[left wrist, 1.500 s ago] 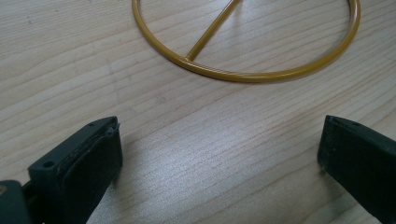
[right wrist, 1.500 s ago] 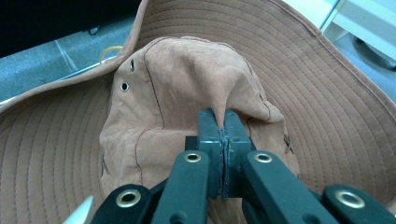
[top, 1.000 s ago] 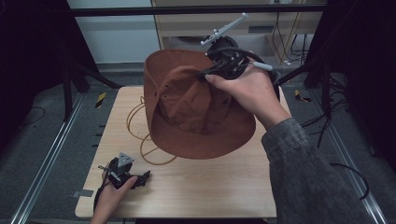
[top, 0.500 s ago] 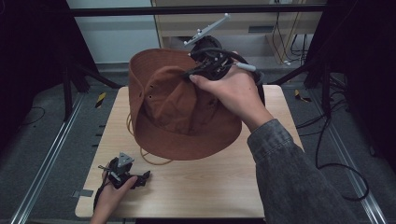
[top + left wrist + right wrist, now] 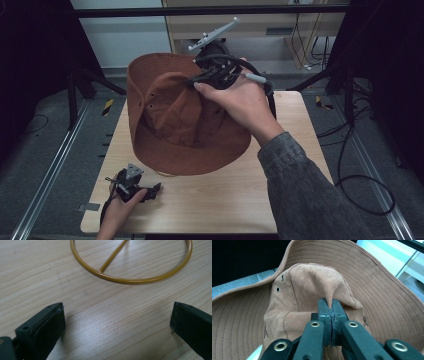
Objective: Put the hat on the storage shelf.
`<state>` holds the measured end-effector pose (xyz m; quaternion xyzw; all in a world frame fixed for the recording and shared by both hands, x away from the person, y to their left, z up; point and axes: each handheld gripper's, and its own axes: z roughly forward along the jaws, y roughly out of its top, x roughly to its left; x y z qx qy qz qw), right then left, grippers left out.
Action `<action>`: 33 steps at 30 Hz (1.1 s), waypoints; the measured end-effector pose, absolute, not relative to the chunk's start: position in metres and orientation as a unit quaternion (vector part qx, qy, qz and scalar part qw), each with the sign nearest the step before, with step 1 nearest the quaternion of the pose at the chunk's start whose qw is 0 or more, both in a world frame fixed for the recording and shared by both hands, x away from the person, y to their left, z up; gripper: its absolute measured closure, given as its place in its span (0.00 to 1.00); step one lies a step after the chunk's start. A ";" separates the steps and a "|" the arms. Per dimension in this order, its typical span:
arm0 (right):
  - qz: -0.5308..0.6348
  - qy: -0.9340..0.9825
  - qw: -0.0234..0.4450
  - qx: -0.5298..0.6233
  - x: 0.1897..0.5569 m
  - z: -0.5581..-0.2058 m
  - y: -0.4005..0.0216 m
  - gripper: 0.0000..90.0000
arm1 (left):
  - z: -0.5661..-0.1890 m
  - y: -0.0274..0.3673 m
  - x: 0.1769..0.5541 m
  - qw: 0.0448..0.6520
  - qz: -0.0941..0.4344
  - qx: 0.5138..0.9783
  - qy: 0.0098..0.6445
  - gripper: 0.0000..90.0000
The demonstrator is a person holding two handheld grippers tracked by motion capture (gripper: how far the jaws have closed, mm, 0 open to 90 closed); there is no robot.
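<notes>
Right gripper (image 5: 200, 82) jaws pinched tight on crown fabric of brown brimmed hat (image 5: 185, 125), held tilted above table (image 5: 280, 180) w/ wire stand (image 5: 130, 280) beneath; keep pinch firm, lower crown centred; left gripper (image 5: 150, 191) jaws apart, empty.

The hat (image 5: 307, 290) is matt brown suede-like cloth with stitched rows; the ring (image 5: 130, 277) is glossy yellow metal; the table (image 5: 112, 322) is pale grained wood.
</notes>
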<state>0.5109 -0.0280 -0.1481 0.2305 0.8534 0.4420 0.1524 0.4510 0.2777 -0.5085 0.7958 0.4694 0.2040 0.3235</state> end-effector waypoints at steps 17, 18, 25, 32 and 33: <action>0.449 0.853 0.147 0.223 0.512 -0.153 -0.009 0.99 | -0.508 0.278 0.451 0.323 0.203 0.796 0.469 0.00; 0.450 0.852 0.146 0.222 0.512 -0.154 -0.008 0.99 | -0.508 0.278 0.451 0.323 0.203 0.796 0.469 0.00; 0.448 0.854 0.142 0.221 0.513 -0.155 -0.003 0.99 | -0.508 0.277 0.451 0.322 0.204 0.796 0.469 0.00; 0.452 0.853 0.143 0.221 0.515 -0.157 0.000 0.99 | -0.508 0.277 0.451 0.323 0.204 0.797 0.469 0.00; 0.452 0.852 0.143 0.221 0.516 -0.157 0.000 0.99 | -0.508 0.277 0.451 0.323 0.204 0.797 0.469 0.00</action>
